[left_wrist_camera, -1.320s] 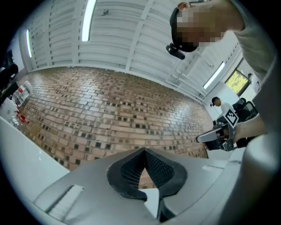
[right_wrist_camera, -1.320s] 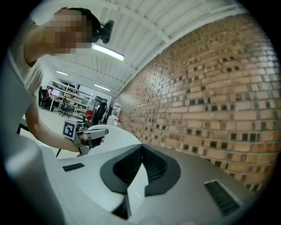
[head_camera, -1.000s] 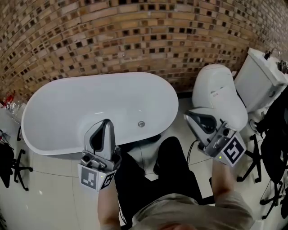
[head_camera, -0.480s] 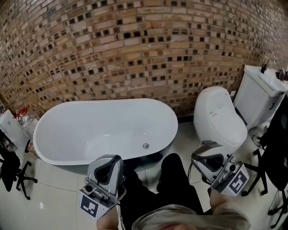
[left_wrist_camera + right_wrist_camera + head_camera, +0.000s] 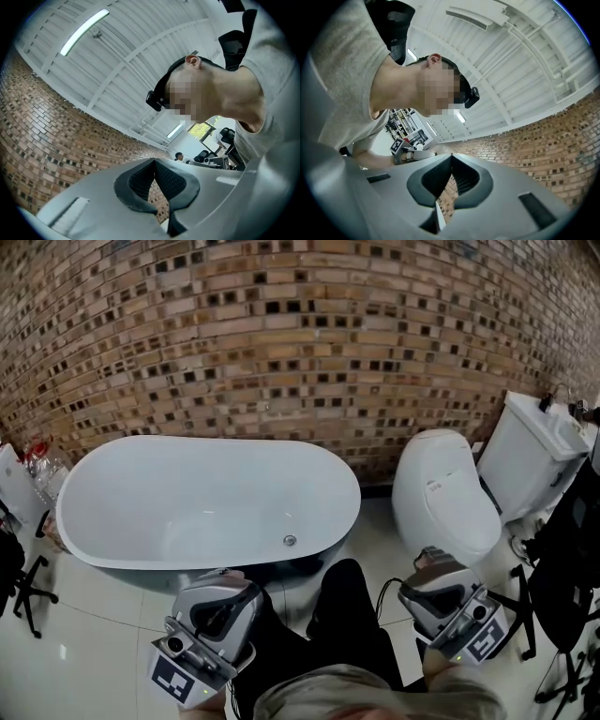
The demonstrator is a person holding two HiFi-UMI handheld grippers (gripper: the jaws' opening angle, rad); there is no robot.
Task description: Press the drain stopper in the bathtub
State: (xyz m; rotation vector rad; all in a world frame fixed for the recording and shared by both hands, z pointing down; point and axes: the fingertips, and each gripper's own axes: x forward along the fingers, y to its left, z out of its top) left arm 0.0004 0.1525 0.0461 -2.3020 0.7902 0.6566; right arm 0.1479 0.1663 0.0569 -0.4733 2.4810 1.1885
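The white oval bathtub (image 5: 122,549) stands against the brick wall in the head view. Its small round metal drain stopper (image 5: 290,540) sits on the tub floor near the right end. My left gripper (image 5: 223,589) is held low at the bottom left, in front of the tub's near rim and away from the stopper. My right gripper (image 5: 436,570) is at the bottom right, in front of the toilet. Both point up towards the ceiling. In the left gripper view the left gripper (image 5: 153,161) has its jaws closed tip to tip on nothing, and the right gripper (image 5: 451,157) shows the same in its own view.
A white toilet (image 5: 441,493) with its tank (image 5: 530,460) stands right of the tub. The brick wall (image 5: 281,334) runs behind both. A chair base (image 5: 23,587) is at the far left and dark gear (image 5: 572,559) at the far right. My dark trouser legs (image 5: 347,615) fill the bottom middle.
Both grippers dropped towards my body and tipped upward. The left one has come back from over the tub's near rim. The head view pulled back, showing more wall.
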